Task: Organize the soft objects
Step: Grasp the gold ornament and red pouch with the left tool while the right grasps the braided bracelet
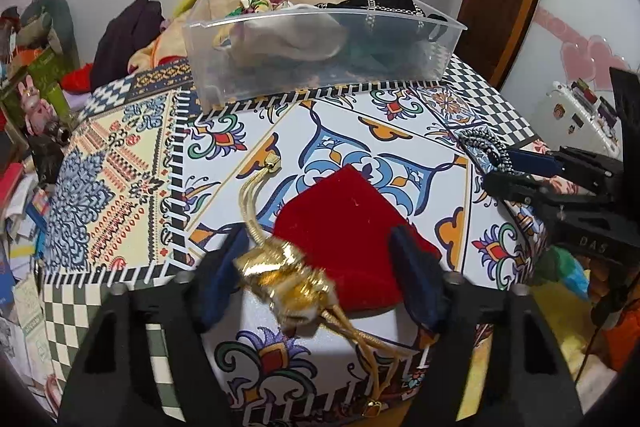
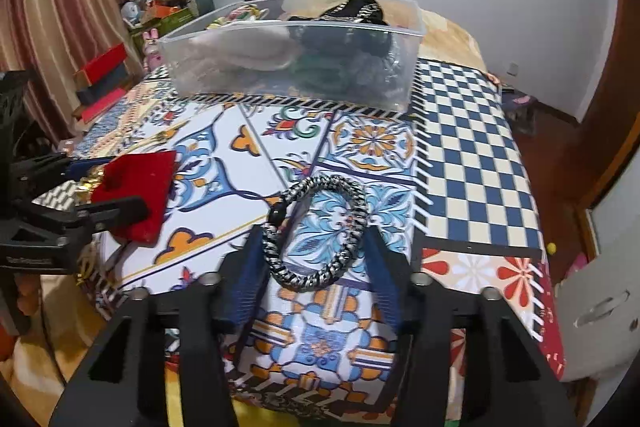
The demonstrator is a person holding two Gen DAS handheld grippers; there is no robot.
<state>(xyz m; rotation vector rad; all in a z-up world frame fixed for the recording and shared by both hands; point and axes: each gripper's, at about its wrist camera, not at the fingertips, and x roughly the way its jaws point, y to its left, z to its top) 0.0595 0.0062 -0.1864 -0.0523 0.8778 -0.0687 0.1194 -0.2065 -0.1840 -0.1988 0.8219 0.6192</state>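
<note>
1. On the patterned tablecloth, the left gripper stood with its blue fingers spread wide on either side of a red velvet pouch, neither pad visibly touching it.
2. Its gathered gold neck lay between the fingers, gold cords trailing away across the cloth.
3. Beside it, the right gripper was also parted, its fingers flanking a black-and-white braided bracelet that rested flat on the cloth.
4. Whether the left pad touched the bracelet could not be told.
5. At the far edge sat a clear plastic bin holding a beige pouch and dark items.
</note>
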